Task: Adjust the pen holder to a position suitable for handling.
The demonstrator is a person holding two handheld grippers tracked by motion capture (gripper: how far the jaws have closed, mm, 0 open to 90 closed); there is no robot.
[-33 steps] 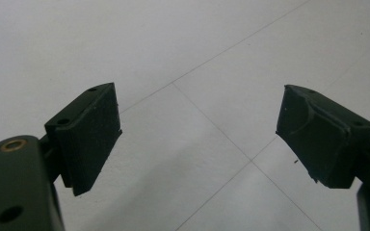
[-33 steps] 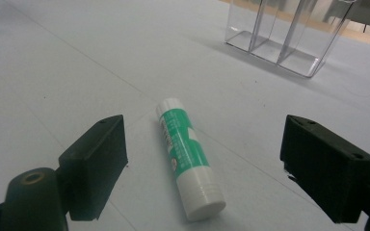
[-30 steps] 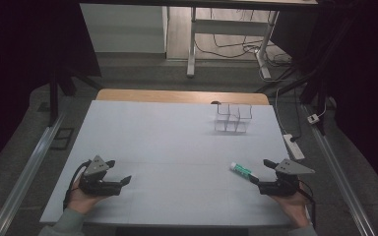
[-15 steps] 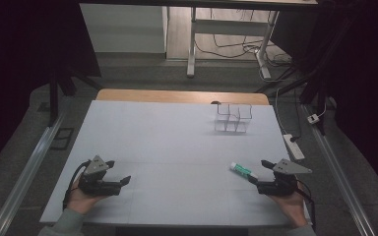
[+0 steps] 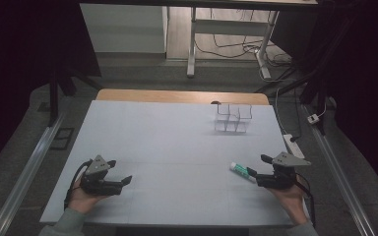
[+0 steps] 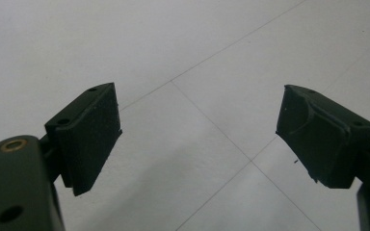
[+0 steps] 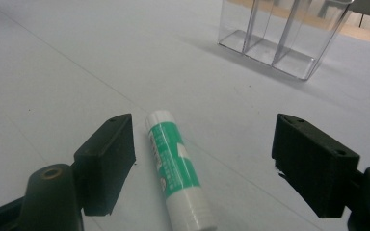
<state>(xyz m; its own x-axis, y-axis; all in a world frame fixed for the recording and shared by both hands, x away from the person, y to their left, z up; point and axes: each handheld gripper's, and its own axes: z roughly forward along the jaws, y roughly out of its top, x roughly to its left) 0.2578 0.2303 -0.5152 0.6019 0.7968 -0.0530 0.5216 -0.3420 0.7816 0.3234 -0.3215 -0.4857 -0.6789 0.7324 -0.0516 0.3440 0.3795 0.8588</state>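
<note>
Between the two black jaws of the right gripper (image 7: 204, 163) lies a glue stick (image 7: 179, 168), white with a green label, flat on the white table (image 5: 167, 142). The jaws stand wide apart and have just been closing a little, but the pads do not touch the stick yet; it lies nearer to the left jaw of that view, and a clear gap remains on the other side. The stick points away from the gripper, with its round end farther off and its ribbed end close to the gripper body. This placing seems chosen so that the jaws can close across the narrow body of the stick and not along its length, which would give a firmer hold.

Farther ahead of this gripper, well apart from the stick, stands a clear plastic organizer (image 7: 284, 36) with several open compartments. It is probably the place where the stick should go, and nothing can be seen inside it.

At the other side of the table, the left gripper (image 5: 109, 178) rests low over the bare surface in the person's left hand (image 5: 81, 199). Its jaws are spread wide with nothing between them, as the left gripper view shows. It seems to wait aside, so that it does not disturb the pick.
</note>
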